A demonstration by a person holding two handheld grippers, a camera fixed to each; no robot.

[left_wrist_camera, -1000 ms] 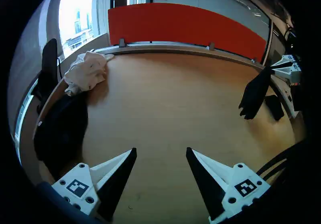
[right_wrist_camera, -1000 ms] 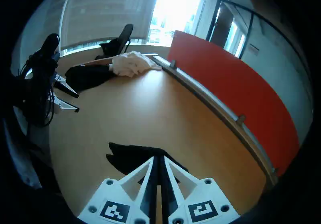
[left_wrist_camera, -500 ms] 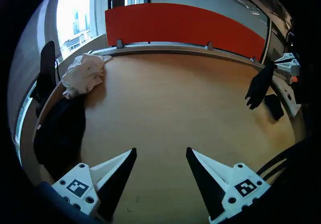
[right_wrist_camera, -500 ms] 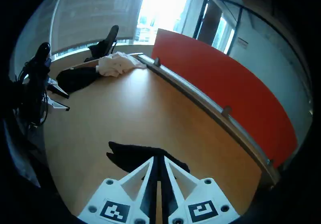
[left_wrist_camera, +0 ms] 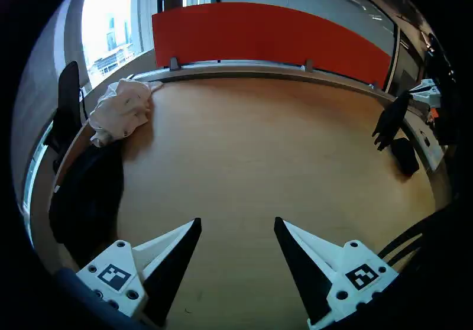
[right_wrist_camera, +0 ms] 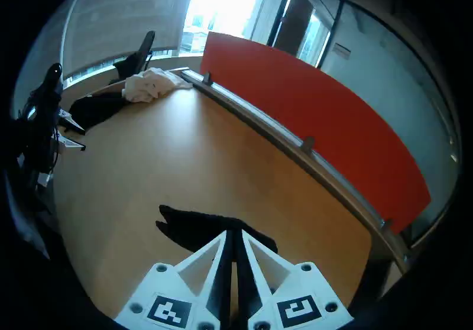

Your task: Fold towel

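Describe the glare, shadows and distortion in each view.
Left gripper view: the window is blown out white at upper left, and the fisheye bows the red screen. Right gripper view: the window glares at top; the black towel shows no detail.

left gripper view: over desk (left_wrist_camera: 248, 146), facing partition (left_wrist_camera: 266, 34) | right gripper view: low, along partition (right_wrist_camera: 319, 105) | shared: desk, partition

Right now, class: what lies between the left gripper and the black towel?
Between the left gripper and the black towel lies bare wooden table, in the left gripper view.
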